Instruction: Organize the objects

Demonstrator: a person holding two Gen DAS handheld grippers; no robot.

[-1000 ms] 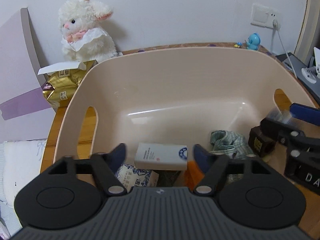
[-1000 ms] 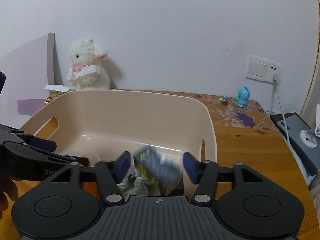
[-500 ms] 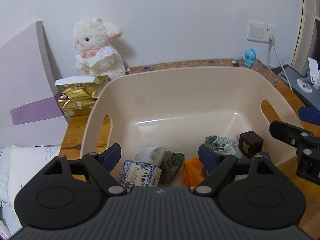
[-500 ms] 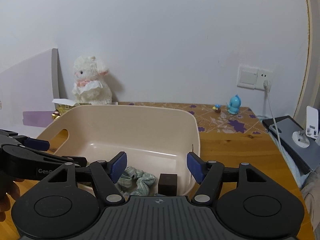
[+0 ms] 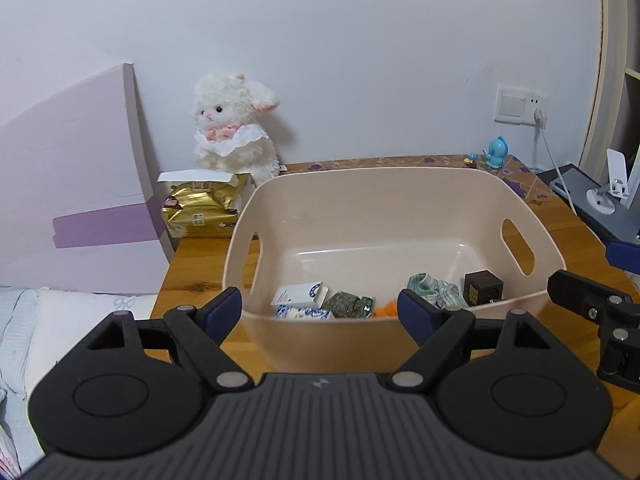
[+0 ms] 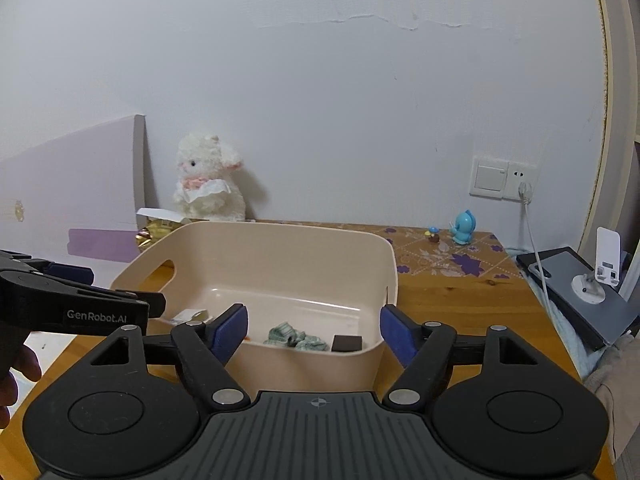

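At the far left of the left wrist view a pale lilac panel leans against the white wall, with a gold foil packet and a fluffy white plush lamb just right of it. In the centre a beige plastic bin with cut-out handles sits on the wooden table. Along its near floor lie, left to right, a small white carton, a blue-patterned box, a dark green packet, an orange item, a crumpled green checked cloth and a dark brown cube. The left gripper hangs before the bin's near wall, jaws spread wide, holding nothing. In the right wrist view the right gripper is likewise wide apart and empty. A blue bird figurine stands at upper right.
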